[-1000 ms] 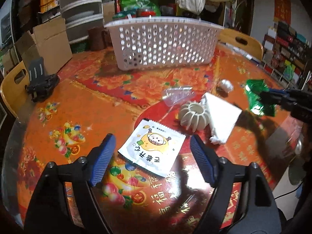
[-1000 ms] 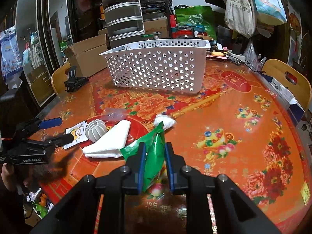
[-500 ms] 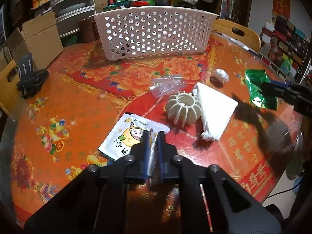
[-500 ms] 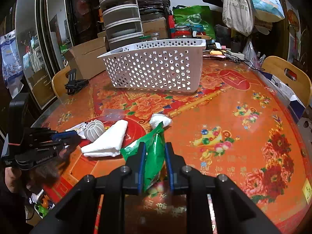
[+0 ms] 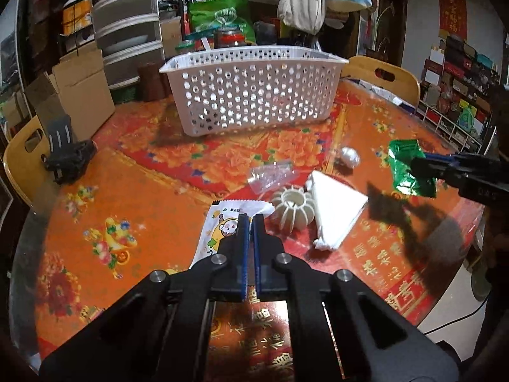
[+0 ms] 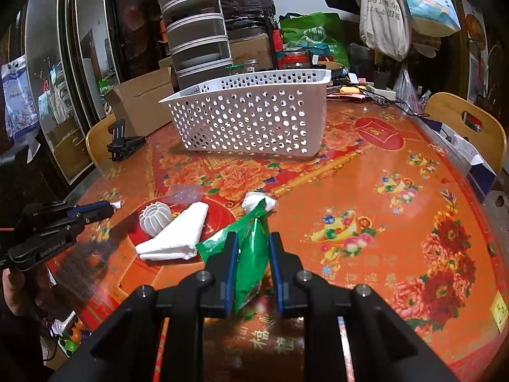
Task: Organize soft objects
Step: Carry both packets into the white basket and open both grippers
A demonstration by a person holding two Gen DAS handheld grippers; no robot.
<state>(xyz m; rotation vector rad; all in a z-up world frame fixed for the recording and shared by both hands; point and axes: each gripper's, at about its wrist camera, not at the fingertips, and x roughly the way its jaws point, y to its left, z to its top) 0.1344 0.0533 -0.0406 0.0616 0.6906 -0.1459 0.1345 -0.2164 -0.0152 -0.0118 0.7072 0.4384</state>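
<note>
Left gripper clenched on the white cartoon sachet, pinching its near edge; sachet partly off the table. Right gripper clamped on the green packet, jaws narrow. Basket at 12 o'clock in both views. Left view alone shows the sachet print; in the right view only a white corner shows at the left fingertips. Ribbed white ball, folded white cloth at 10 o'clock of the packet.
</note>
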